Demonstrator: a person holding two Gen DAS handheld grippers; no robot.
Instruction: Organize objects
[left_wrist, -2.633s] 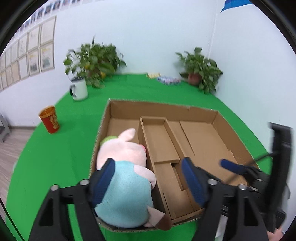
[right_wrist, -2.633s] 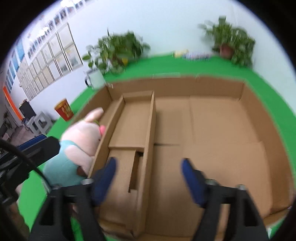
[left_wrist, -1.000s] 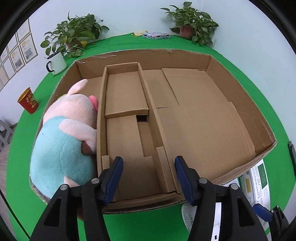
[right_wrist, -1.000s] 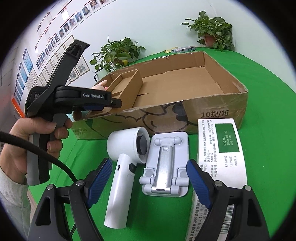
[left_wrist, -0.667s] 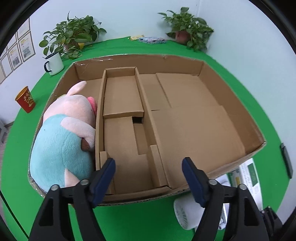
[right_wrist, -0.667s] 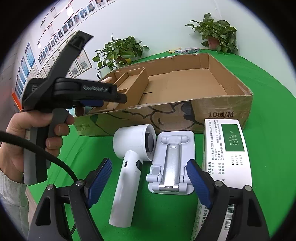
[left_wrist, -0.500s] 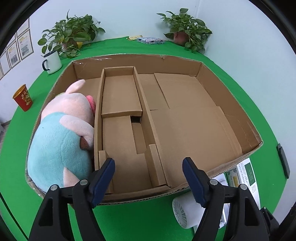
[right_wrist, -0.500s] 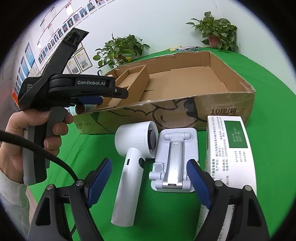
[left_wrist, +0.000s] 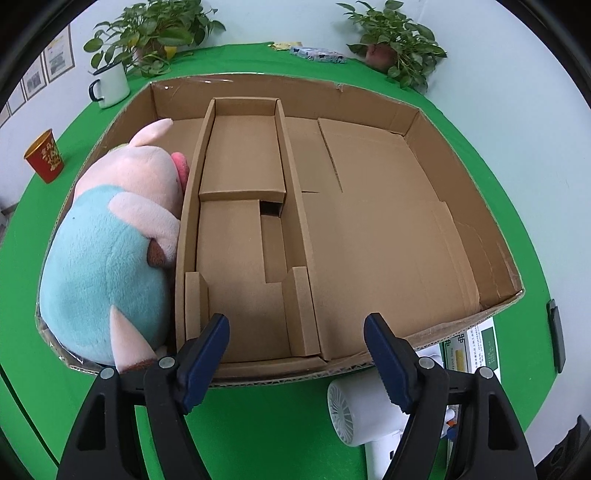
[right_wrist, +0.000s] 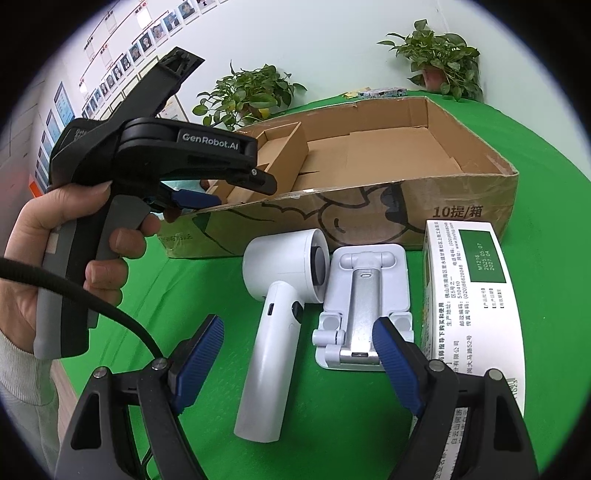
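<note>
An open cardboard box (left_wrist: 461, 162) lies on the green table. A plush pig in a teal shirt (left_wrist: 110, 236) fills its left compartment, beside a cardboard divider tray (left_wrist: 240, 158). My left gripper (left_wrist: 295, 321) hovers open over the box's near edge, with nothing between its fingers. In front of the box lie a white handheld fan (right_wrist: 280, 280), a white folding phone stand (right_wrist: 365, 295) and a white carton with a green label (right_wrist: 476, 295). My right gripper (right_wrist: 299, 328) is open just above the fan's handle and the stand, touching neither. The fan (left_wrist: 358, 413) also shows below the left gripper.
A person's hand (right_wrist: 55, 236) holds the left gripper's handle, with a black cable trailing from it. Two potted plants (left_wrist: 399, 40), a white mug (left_wrist: 110, 88) and a red cup (left_wrist: 44, 155) stand beyond the box. A dark flat object (left_wrist: 554, 332) lies at the table's right edge.
The left gripper's jaws have spread wider, and its view has tilted so the fan and carton show more below the box. The right gripper has barely moved.
</note>
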